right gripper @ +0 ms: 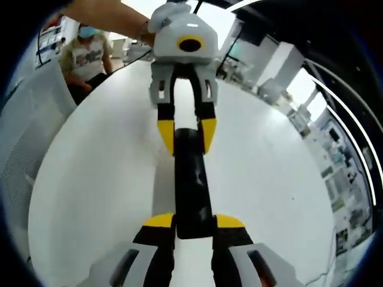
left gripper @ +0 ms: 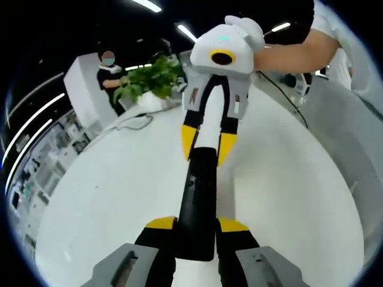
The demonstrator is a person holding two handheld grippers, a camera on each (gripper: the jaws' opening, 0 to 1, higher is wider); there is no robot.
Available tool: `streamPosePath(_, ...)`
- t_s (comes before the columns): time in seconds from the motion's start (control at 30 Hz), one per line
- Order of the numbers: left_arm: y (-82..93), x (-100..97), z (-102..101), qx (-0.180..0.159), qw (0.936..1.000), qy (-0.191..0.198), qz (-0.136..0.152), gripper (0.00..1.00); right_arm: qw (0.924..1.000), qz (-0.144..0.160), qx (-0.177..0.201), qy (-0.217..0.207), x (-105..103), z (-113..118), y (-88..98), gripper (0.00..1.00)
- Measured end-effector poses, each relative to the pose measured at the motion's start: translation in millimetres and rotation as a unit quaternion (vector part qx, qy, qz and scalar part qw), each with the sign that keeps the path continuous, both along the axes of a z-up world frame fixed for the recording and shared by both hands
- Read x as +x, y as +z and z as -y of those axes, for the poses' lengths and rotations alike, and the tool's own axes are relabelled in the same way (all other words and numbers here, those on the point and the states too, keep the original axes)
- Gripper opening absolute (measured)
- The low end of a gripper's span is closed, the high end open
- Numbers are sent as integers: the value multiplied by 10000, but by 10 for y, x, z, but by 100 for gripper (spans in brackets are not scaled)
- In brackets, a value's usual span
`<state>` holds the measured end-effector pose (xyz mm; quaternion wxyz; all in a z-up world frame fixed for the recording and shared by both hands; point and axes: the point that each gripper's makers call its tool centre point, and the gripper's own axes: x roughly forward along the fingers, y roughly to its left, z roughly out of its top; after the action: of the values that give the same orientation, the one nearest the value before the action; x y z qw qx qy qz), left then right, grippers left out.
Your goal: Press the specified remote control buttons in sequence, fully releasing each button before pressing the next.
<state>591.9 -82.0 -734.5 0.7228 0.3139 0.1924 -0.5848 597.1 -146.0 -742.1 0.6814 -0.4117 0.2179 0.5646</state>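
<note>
A long black remote control stretches lengthwise between my two grippers over the round white table. My left gripper is shut on its near end, a yellow-tipped jaw on each side. Facing it, my right gripper clamps the far end, held by a person's gloved hand. In the right gripper view the same remote control runs from my right gripper up to the left gripper. The buttons are too dark to make out.
A potted green plant and a cable sit at the table's far edge, with a masked person behind. A grey chair stands beside the table, and a seated person is beyond it. Bare table lies on both sides of the remote.
</note>
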Motion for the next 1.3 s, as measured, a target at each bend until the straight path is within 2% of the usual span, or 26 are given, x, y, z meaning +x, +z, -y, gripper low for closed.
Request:
streamPosePath(0.73,-194,411,-11,308,9995,-88,-2,24,9999,-72,78,-59,368,6,-185,20)
streamPosePath(1.3,-333,526,-58,571,9983,-83,-92,24,9998,-190,94,-37,481,-43,-286,20)
